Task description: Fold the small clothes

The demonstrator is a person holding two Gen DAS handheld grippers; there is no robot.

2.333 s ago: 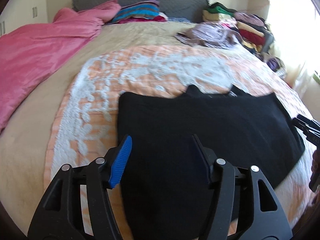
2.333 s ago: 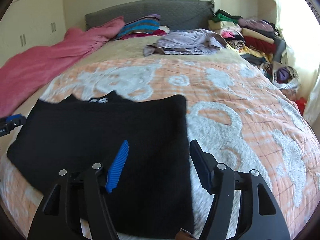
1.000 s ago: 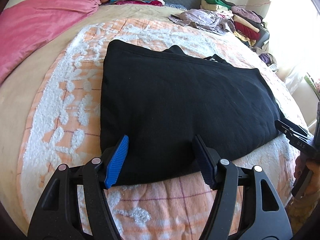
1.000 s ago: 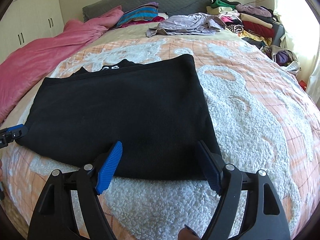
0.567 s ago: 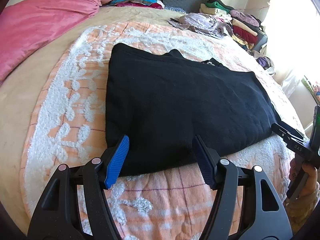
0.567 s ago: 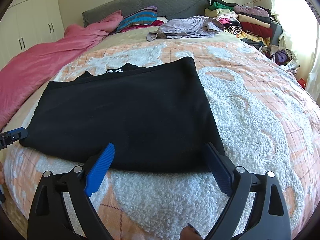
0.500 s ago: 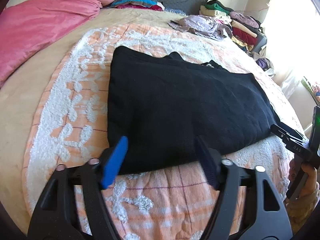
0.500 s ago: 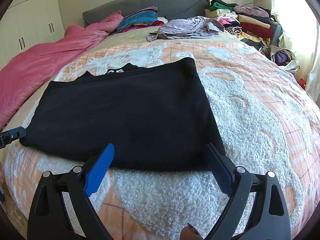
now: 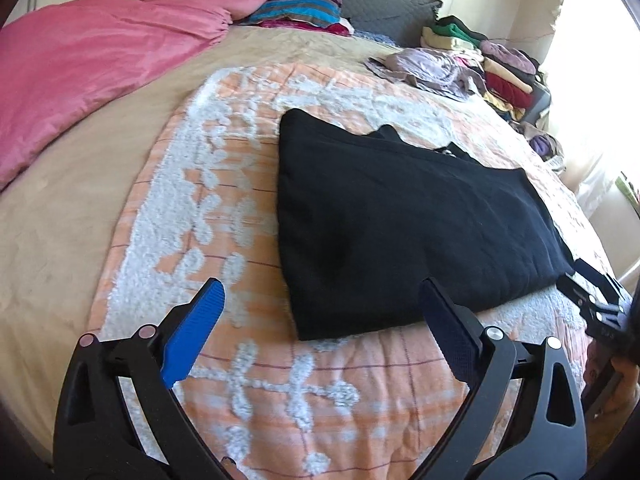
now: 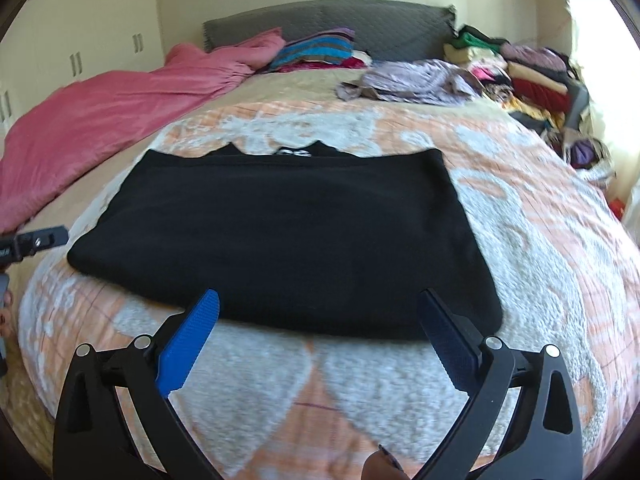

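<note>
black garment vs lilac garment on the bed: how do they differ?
The black garment lies flat, folded into a neat rectangle; the lilac garment is a crumpled heap. The black one sits on the orange-and-white quilt, just beyond the open right gripper; the lilac one lies far up the bed, near the headboard and beside the clothes pile. Both rest on the bed, and neither is held.

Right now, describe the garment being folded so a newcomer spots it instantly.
On the bed, find the orange-and-white blanket. The black top lies flat on it, folded, collar toward the headboard. It is the only black piece; the other clothes are coloured and farther back.
</note>
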